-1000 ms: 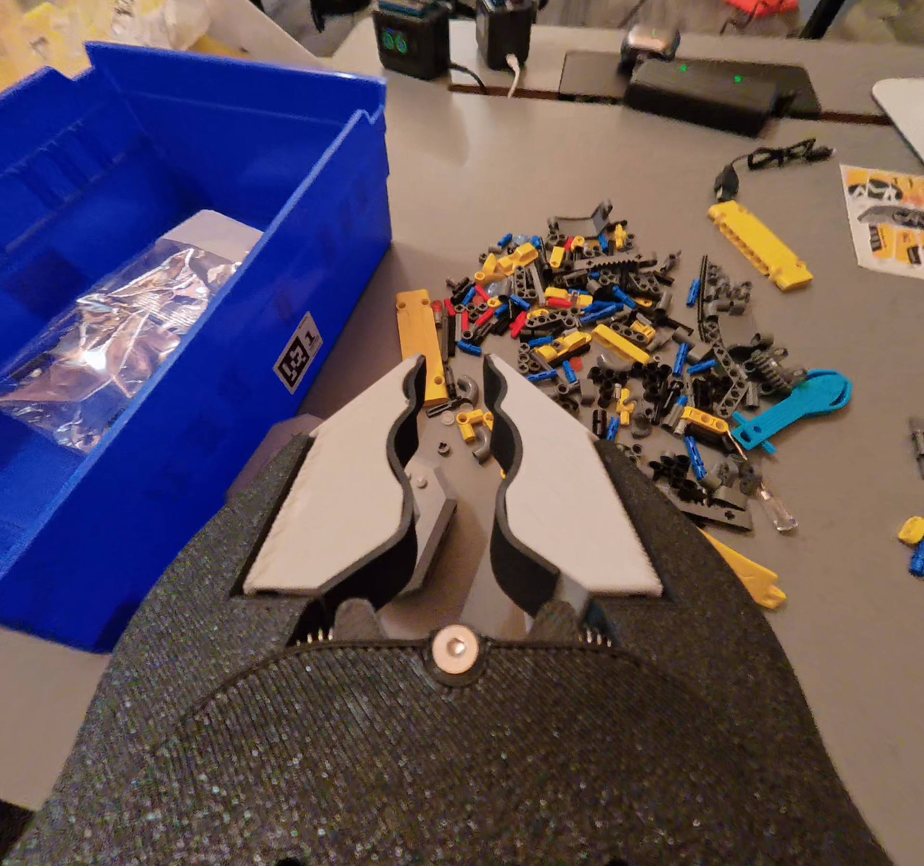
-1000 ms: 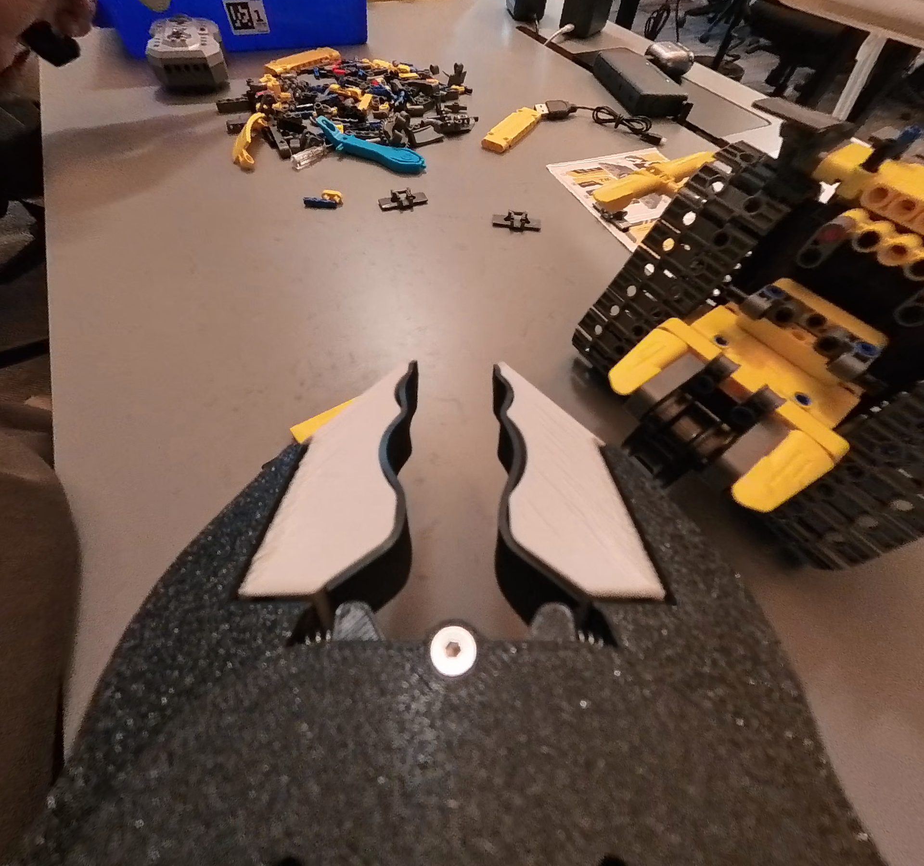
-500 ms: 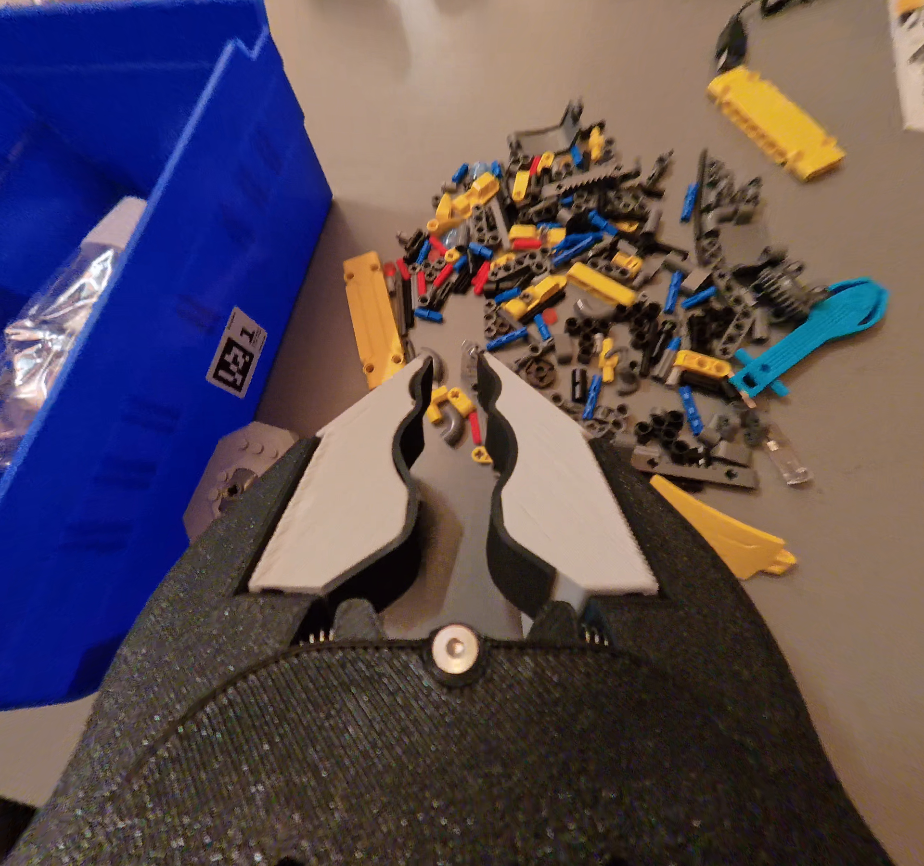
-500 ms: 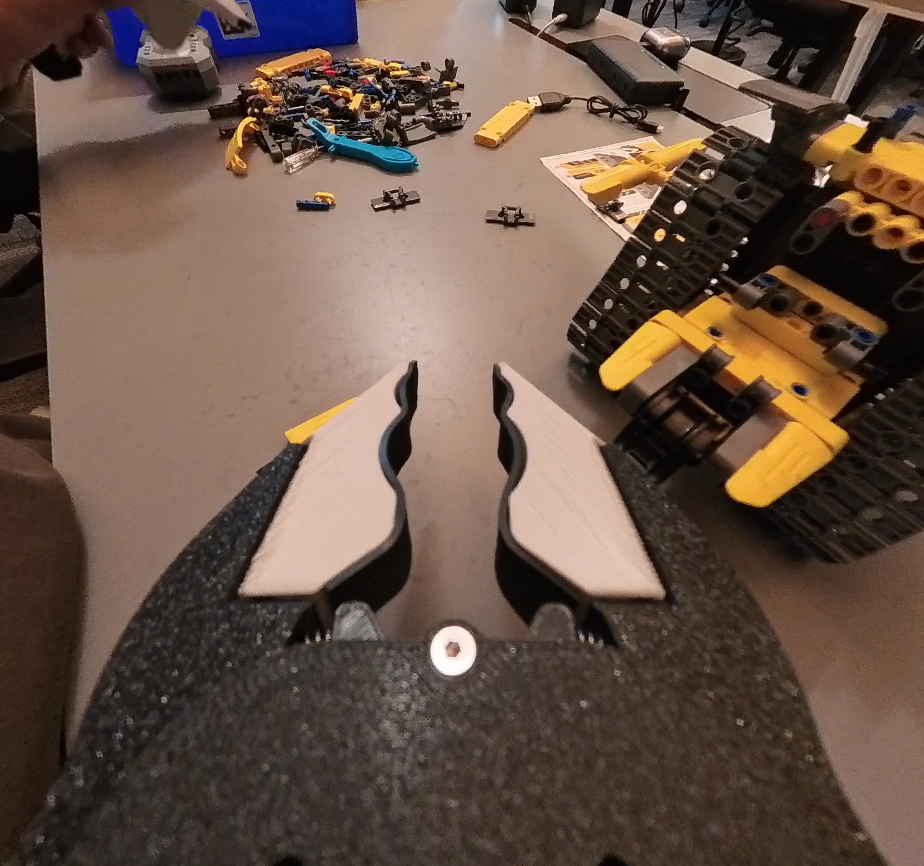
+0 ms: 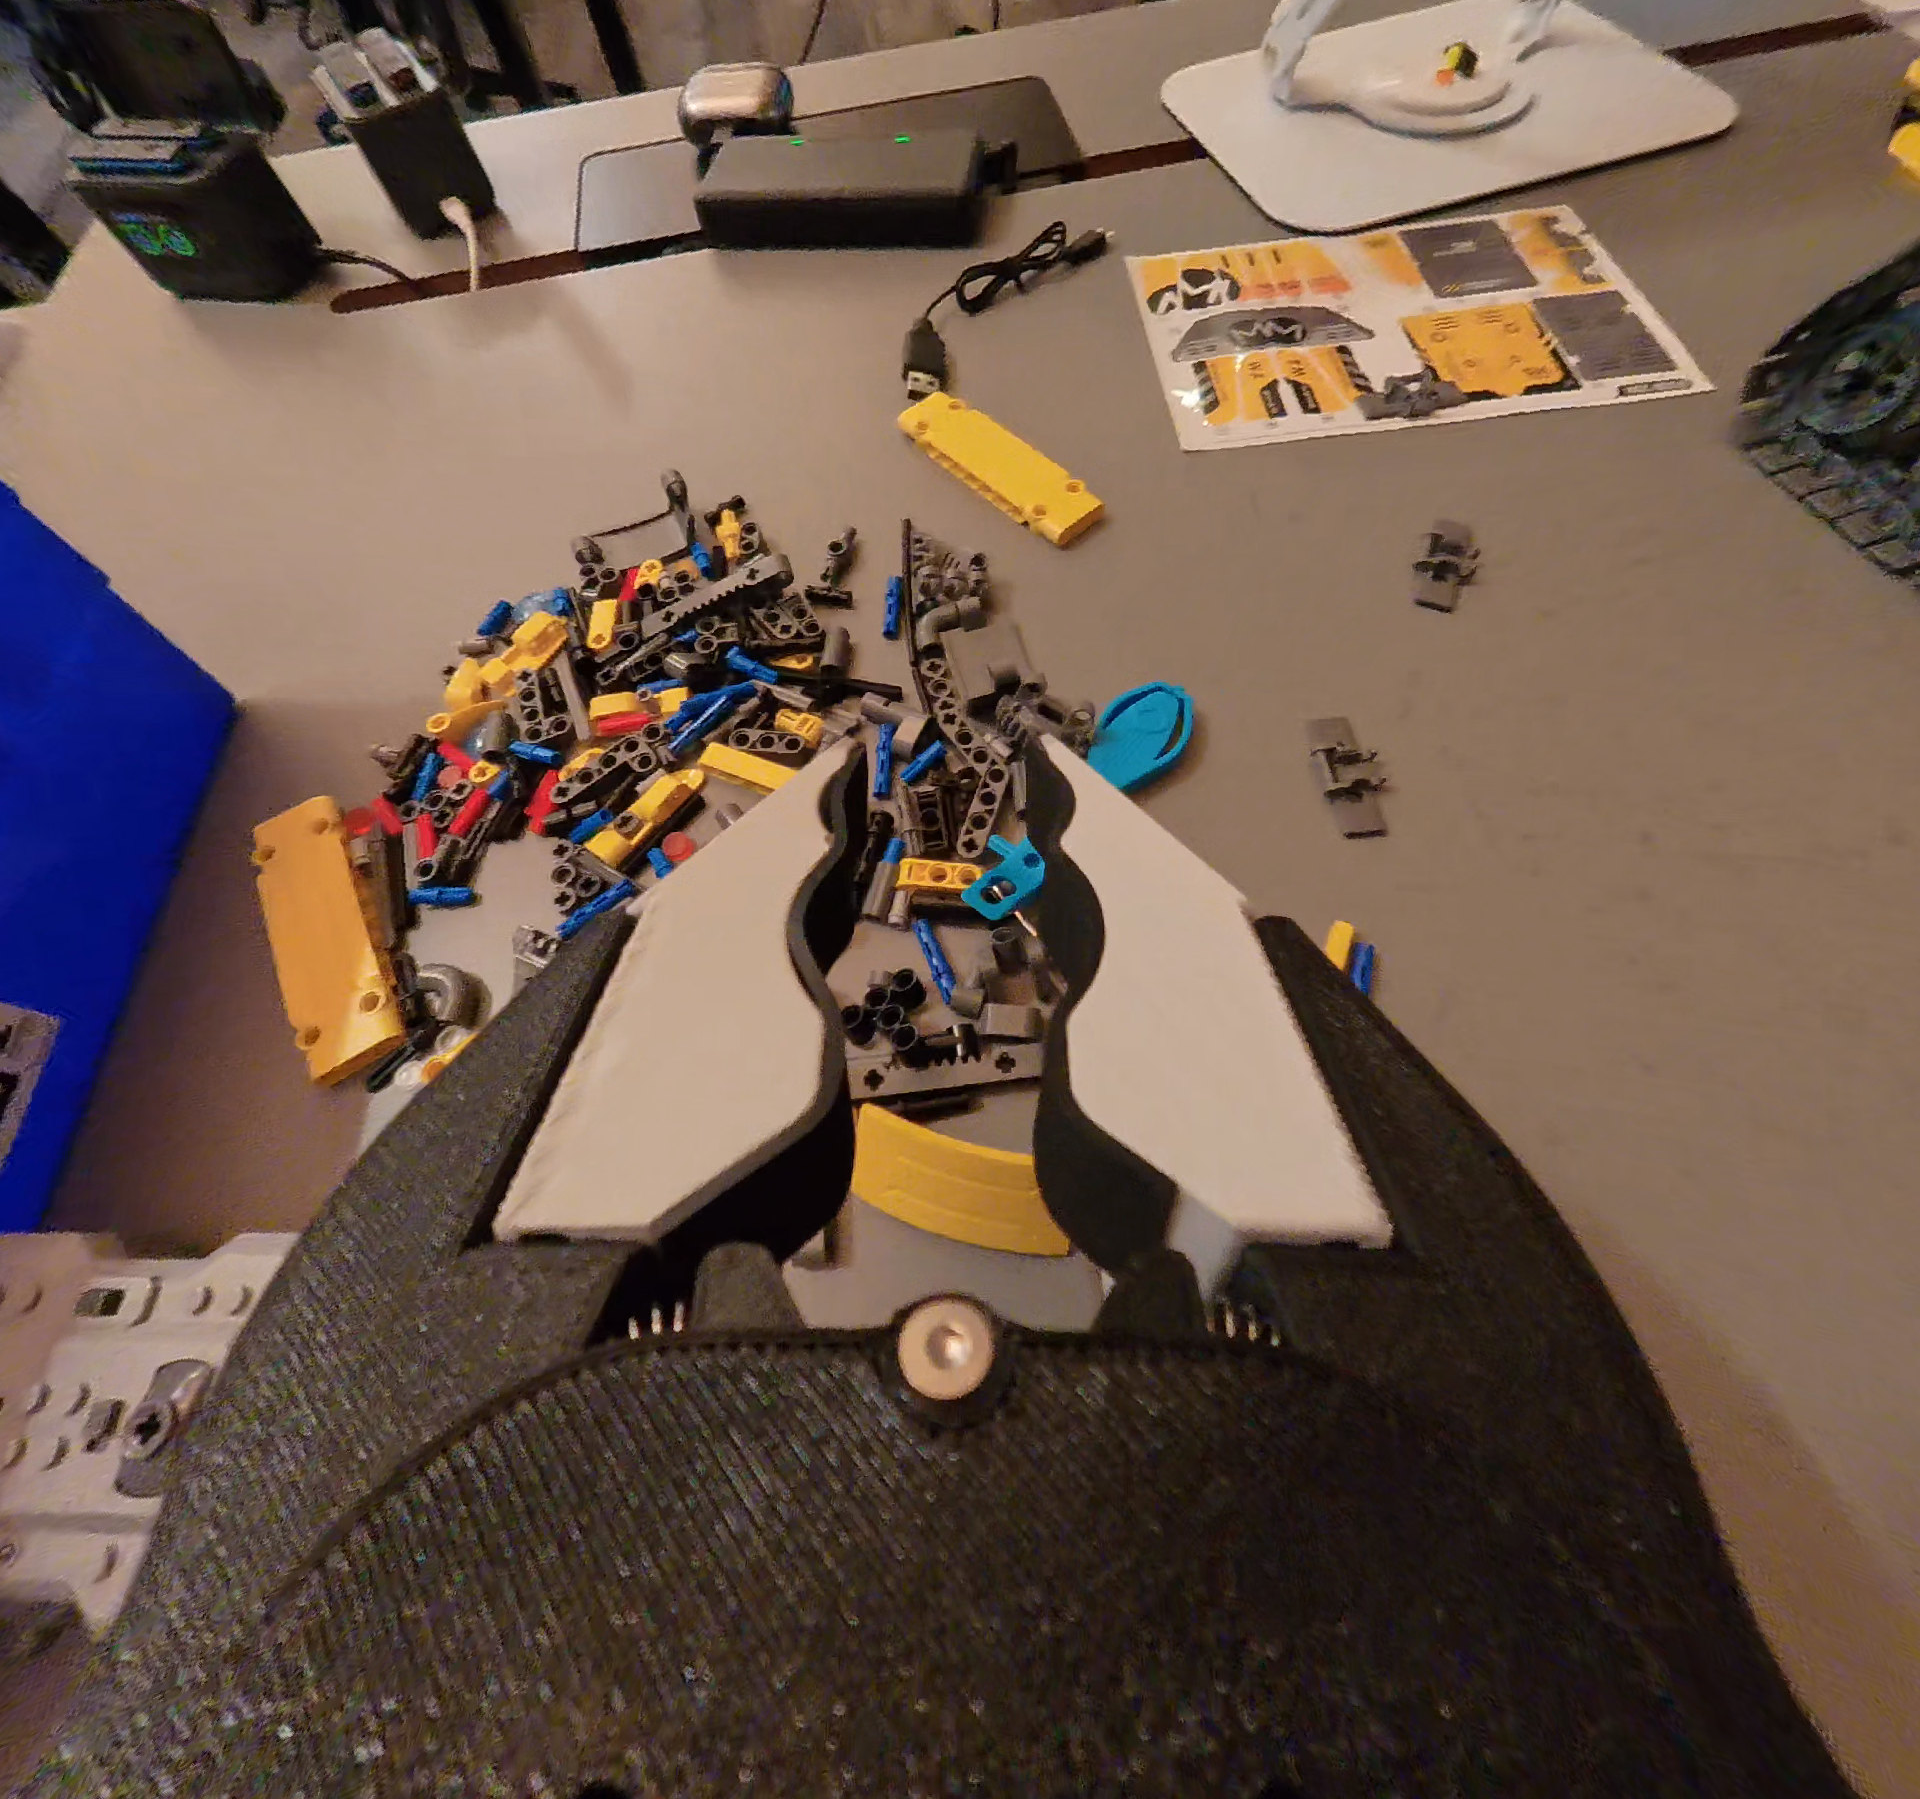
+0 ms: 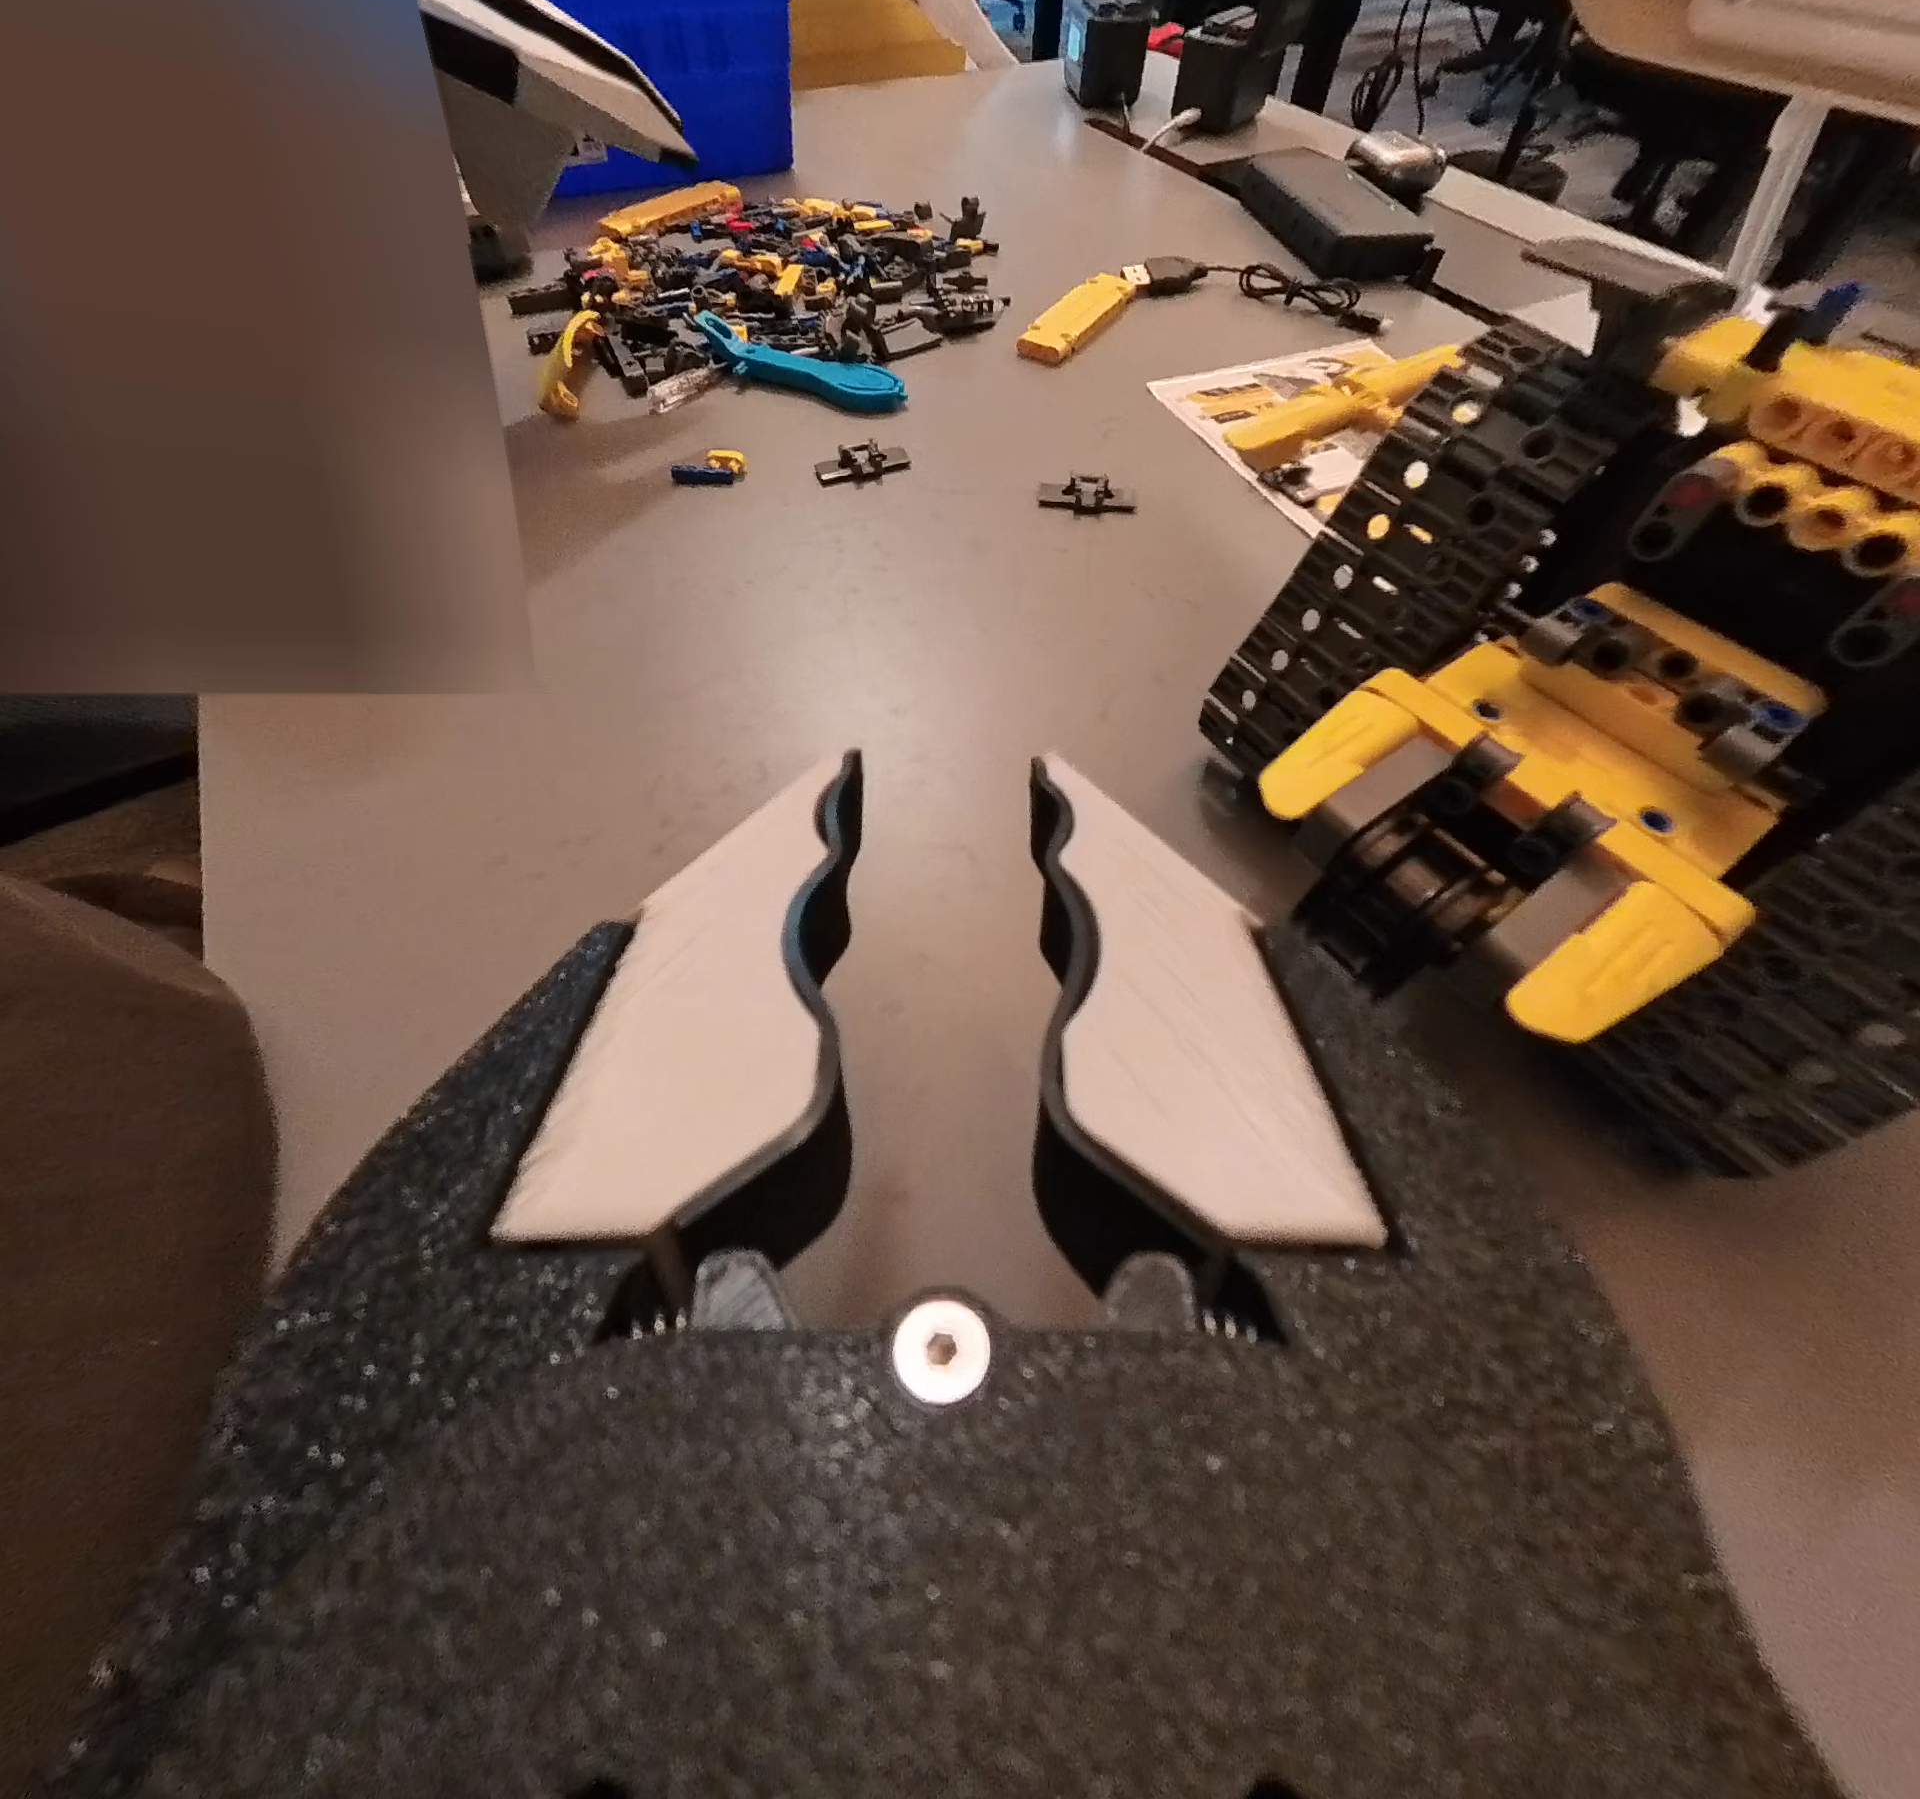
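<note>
My left gripper [image 5: 948, 757] is open and empty, held over the near right part of a pile of small black, yellow, blue and red building pieces [image 5: 675, 700] on the grey table [image 5: 1558, 814]. A teal separator tool [image 5: 1143, 726] lies just right of its fingertips, and a curved yellow panel [image 5: 951, 1183] shows between its jaws. My right gripper [image 6: 945, 773] is open and empty above bare table [image 6: 831, 606], left of a yellow and black tracked vehicle model [image 6: 1558, 762]. The pile [image 6: 758, 284] and the left gripper's fingers [image 6: 561, 87] show far off in the right wrist view.
A blue bin [image 5: 73, 814] stands left of the pile, with a grey motor block [image 5: 94, 1386] near it. A long yellow panel [image 5: 997, 469], a USB cable [image 5: 987, 295], a sticker sheet [image 5: 1403, 326], two black track links [image 5: 1345, 773], chargers [image 5: 842, 175] and a white stand base [image 5: 1455, 108] lie beyond. The left gripper's tips are roughly 30 cm from the right gripper's. To reach the grey motor block [image 5: 94, 1386] in a straight line is about 20 cm for my left fingers, about 50 cm for my right.
My left gripper has swung right from beside the blue bin to the right part of the pile, with its view tilted up. My right gripper has barely moved and stays open.
</note>
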Action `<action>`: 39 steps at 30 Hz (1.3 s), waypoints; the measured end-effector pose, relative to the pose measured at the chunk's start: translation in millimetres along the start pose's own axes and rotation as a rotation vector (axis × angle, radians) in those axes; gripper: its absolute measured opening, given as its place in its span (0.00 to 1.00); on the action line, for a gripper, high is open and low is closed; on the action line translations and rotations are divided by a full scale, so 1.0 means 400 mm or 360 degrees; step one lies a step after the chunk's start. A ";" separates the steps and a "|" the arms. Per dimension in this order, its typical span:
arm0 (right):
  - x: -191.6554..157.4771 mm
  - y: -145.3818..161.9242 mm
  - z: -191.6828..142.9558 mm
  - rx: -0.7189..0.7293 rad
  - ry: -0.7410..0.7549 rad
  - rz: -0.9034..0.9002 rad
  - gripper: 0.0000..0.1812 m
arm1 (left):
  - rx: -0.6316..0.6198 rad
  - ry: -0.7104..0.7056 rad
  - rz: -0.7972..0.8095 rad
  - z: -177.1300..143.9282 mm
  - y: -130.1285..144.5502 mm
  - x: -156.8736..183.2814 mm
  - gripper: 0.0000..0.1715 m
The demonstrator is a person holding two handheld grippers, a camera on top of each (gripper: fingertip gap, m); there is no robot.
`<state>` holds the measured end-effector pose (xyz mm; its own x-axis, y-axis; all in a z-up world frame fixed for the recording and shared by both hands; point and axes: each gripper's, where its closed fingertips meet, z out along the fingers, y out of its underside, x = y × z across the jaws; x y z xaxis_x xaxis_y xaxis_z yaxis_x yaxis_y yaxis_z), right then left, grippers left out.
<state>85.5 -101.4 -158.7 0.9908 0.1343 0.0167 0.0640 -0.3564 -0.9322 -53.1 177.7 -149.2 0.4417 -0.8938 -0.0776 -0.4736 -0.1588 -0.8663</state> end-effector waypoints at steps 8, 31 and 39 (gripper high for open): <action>0.009 0.008 0.001 -0.0022 0.0005 0.0042 0.18 | -0.0059 0.0037 0.0062 0.024 0.024 0.025 0.26; 0.017 0.017 0.007 -0.0059 0.0049 0.0009 0.18 | -0.0009 0.0021 -0.0079 -0.014 0.021 -0.036 0.31; 0.018 0.018 0.008 -0.0063 0.0054 0.0007 0.18 | 0.0058 0.0143 -0.0074 -0.024 -0.009 0.023 0.33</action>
<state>92.8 -100.0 -166.4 0.9945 0.1015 0.0256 0.0638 -0.3933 -0.9172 -54.5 166.1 -141.9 0.3919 -0.9200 0.0061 -0.4255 -0.1871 -0.8854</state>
